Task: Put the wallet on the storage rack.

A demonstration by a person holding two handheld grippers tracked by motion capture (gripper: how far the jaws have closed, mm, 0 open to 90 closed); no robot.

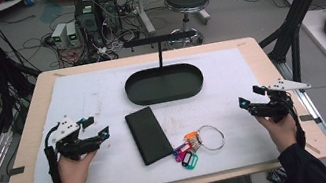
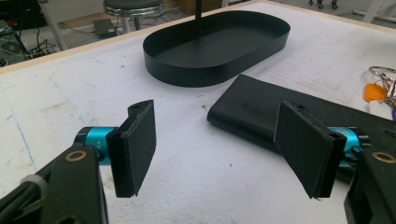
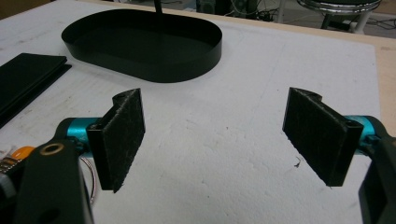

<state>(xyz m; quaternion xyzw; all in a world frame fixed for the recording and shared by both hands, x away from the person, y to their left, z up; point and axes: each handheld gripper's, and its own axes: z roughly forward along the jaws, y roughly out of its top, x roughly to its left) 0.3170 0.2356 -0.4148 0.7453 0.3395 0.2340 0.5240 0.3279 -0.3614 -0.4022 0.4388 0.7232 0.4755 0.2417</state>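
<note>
A black oval tray with an upright T-shaped stand sits at the middle back of the white mat. In front of it lies a flat black wallet, and to its right a bunch of keys with coloured tags on a metal ring. My left gripper rests at the left of the mat, open, nothing between its pads; the wallet and tray lie ahead of it. My right gripper rests at the right, open and empty, with the tray ahead.
The white mat covers most of the wooden table. Behind the table stand a stool, computer boxes and tangled cables. Black frame poles rise at both sides.
</note>
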